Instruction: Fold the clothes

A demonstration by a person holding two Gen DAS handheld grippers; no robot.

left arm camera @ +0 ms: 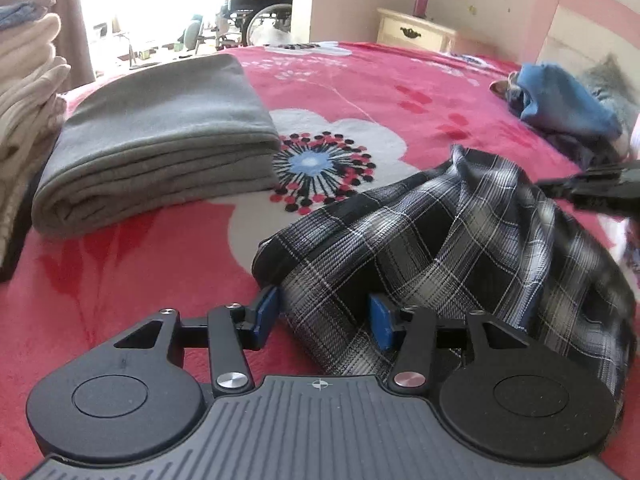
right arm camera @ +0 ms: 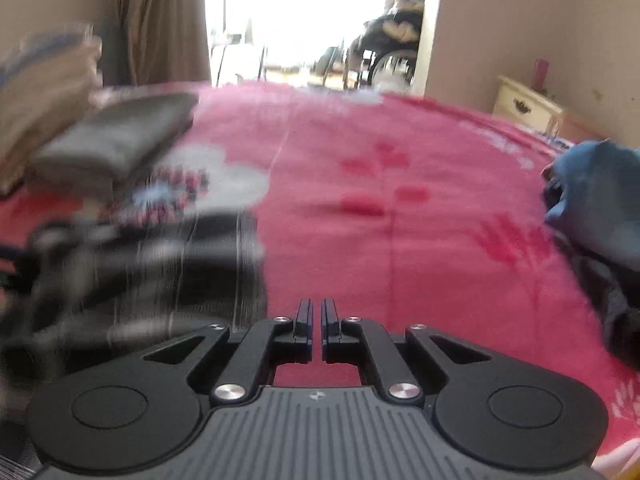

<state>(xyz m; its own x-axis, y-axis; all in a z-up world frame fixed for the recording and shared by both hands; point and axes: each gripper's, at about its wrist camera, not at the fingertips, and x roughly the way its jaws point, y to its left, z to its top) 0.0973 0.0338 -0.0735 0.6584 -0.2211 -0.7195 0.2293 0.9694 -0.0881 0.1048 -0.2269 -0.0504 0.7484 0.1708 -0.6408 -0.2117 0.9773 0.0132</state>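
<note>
A black-and-white plaid garment (left arm camera: 460, 232) lies bunched on the pink flowered bedspread (left arm camera: 400, 80). My left gripper (left arm camera: 322, 308) is half closed around its near end, and the cloth fills the gap between the blue pads (left arm camera: 266, 312) and touches both. In the right wrist view the plaid garment (right arm camera: 180, 280) is a blur at lower left. My right gripper (right arm camera: 317, 308) is shut with nothing in it, low over bare bedspread just right of the garment. It also shows as a dark blur (left arm camera: 592, 192) over the garment's far right side.
A folded grey blanket (left arm camera: 160, 140) sits at the left of the bed, beside a tall stack of cream linens (left arm camera: 28, 80). A crumpled blue and dark clothes pile (left arm camera: 560, 104) lies at the right. A cream nightstand (left arm camera: 416, 34) stands beyond the bed.
</note>
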